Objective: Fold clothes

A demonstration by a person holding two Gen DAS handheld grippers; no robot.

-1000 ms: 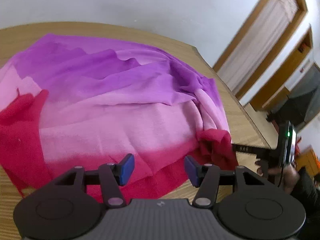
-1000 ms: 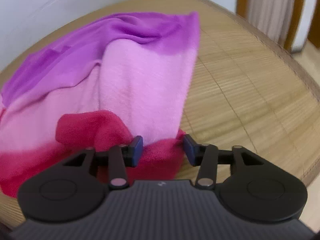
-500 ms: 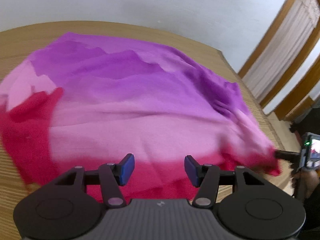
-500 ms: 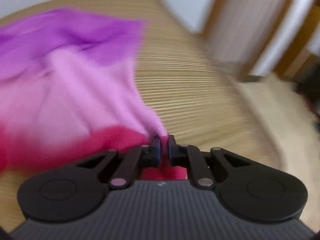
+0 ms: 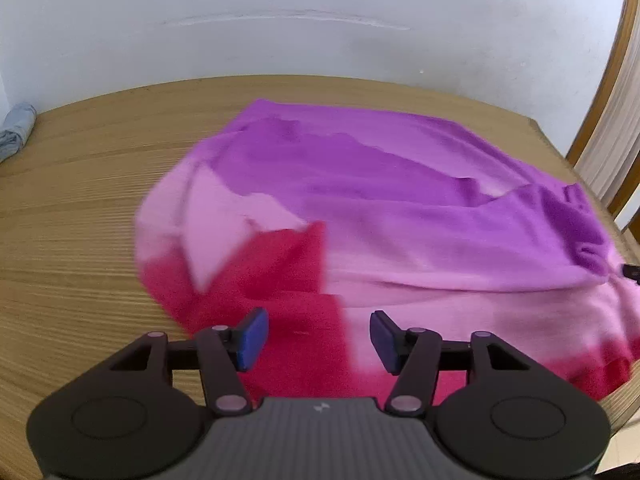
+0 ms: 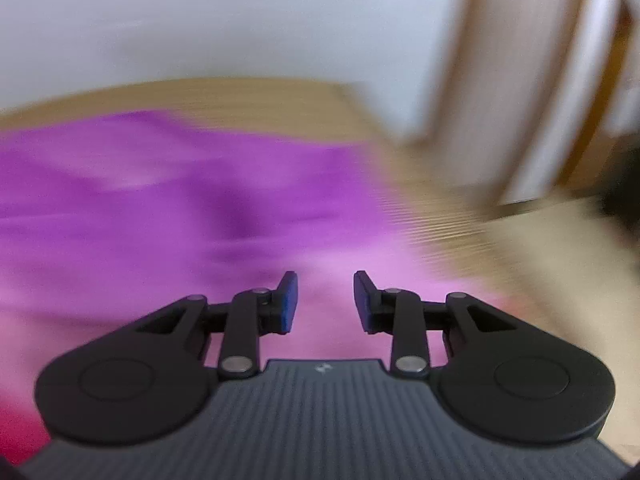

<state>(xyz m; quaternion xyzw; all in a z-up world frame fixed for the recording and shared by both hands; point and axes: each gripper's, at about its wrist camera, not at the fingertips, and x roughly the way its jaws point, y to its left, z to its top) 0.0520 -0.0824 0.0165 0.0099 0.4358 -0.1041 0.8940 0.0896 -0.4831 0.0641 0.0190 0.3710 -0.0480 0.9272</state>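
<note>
The left gripper [image 5: 318, 338] is hovering with its blue-padded jaws spread apart and holding nothing, just above the red near edge of the garment [image 5: 400, 216]. The right gripper [image 6: 325, 300] is also standing with its jaws apart and empty, pointing over the pink and purple cloth; its view is blurring heavily, so finer detail there cannot be told. Both claws seem to be readying for a fresh hold on the near hem, probably to smooth or begin a fold.

The garment, shading from purple through pink to red, is lying spread and wrinkled on the table [image 5: 80, 208], with one red-and-pink flap [image 5: 276, 256] turning over onto it at the left. The table is showing a ribbed, woven bamboo-like surface. A small rolled pale blue cloth [image 5: 16, 132] is sitting at the table's far left edge. Behind, a plain white wall [image 5: 320, 20] is rising, with a wooden door frame [image 5: 600, 92] at the right.
</note>
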